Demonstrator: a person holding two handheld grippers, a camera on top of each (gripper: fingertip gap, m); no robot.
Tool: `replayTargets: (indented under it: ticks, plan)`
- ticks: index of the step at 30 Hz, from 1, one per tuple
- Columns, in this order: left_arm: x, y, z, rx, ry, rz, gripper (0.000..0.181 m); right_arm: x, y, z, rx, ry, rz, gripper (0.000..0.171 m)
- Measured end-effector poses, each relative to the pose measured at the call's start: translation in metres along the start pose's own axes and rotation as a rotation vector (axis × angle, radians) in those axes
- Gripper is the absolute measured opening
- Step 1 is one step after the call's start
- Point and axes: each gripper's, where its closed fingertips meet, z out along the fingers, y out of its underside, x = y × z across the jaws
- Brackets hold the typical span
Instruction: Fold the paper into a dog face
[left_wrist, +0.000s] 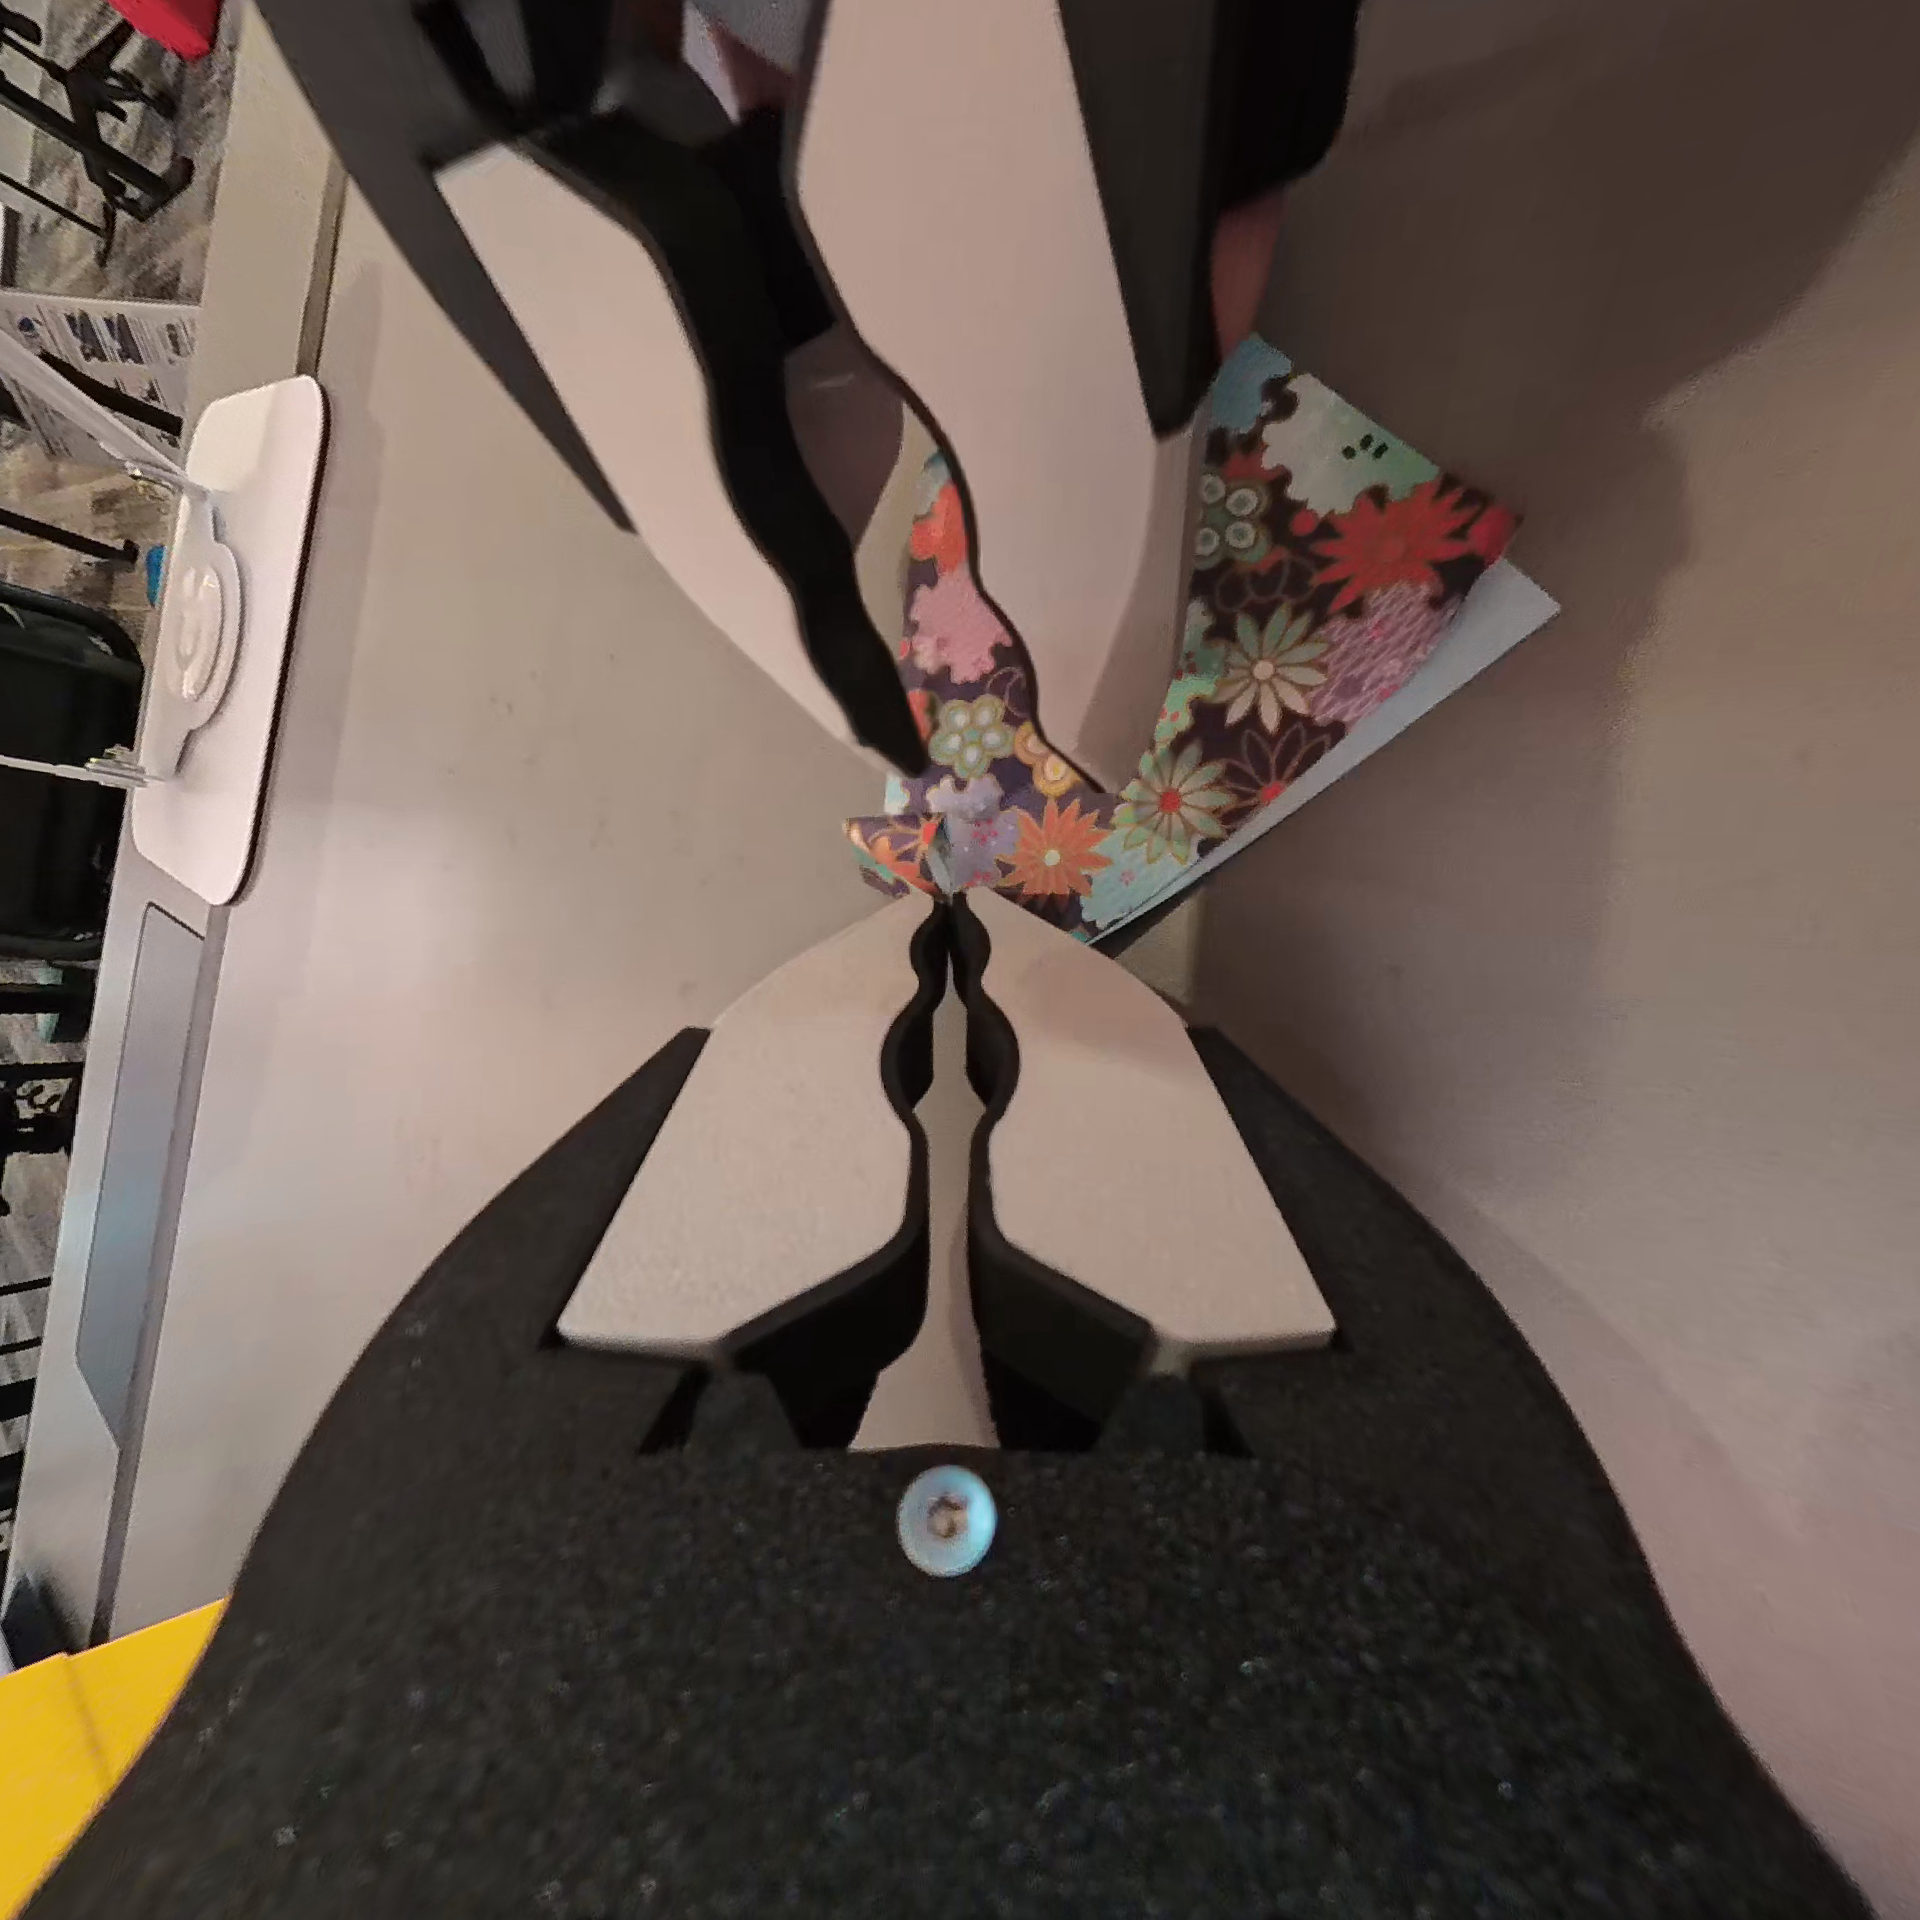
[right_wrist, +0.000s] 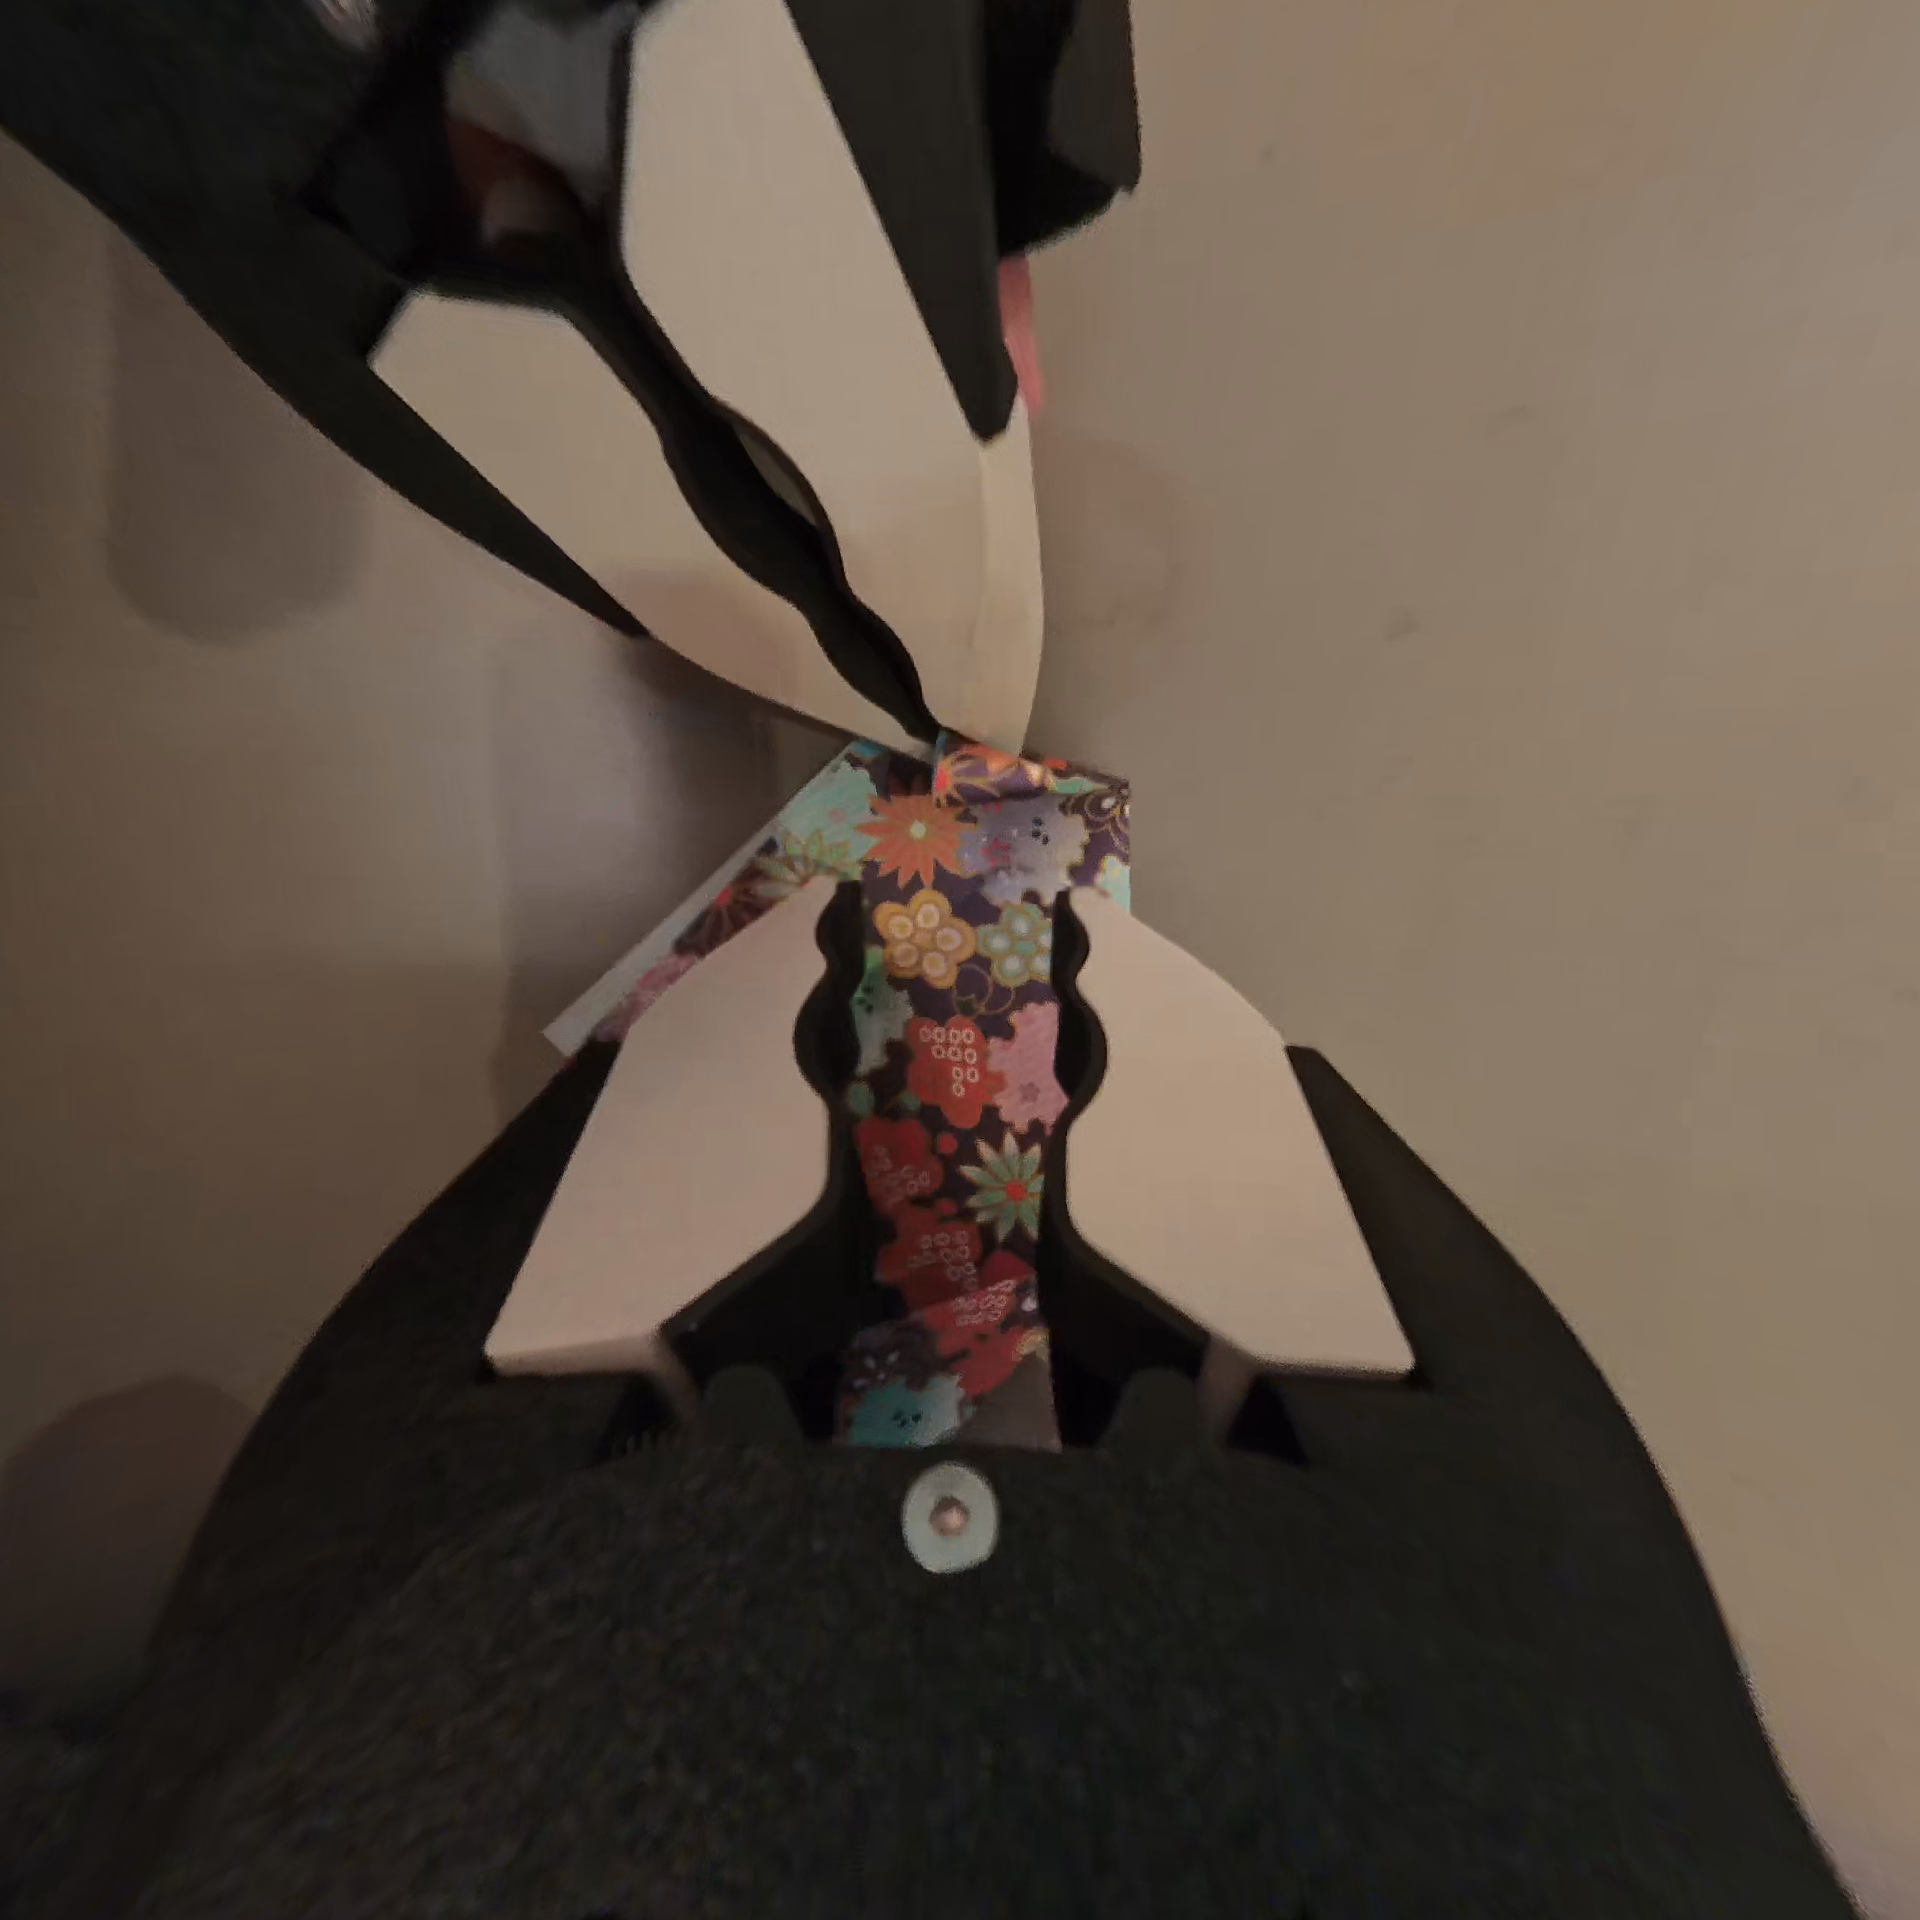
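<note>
We pinch the paper corner with the left gripper, fingers closed on it; the right gripper, narrowly parted, apparently pins the flap for creasing.

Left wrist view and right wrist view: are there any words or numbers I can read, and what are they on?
Printed sheets, far left edge of the left wrist view: there is print, but it is too small and blurred to read.
White mat: a raised sign, no letters to be made out.
Flowered paper: only flowers and dots, no words.
Right wrist view: none.
</note>
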Motion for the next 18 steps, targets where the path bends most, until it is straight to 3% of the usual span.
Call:
replayTargets:
  ticks: [5, 18]
  plan:
    - [0.004, -0.004, -0.004, 0.032, -0.011, 0.076, 0.0, 0.01, 0.005, 0.002, -0.008, 0.045, 0.0, 0.0]
    - [0.017, -0.001, -0.007, 0.052, 0.016, 0.489, 0.005, 0.01, 0.005, 0.002, -0.005, 0.05, 0.006, 0.0]
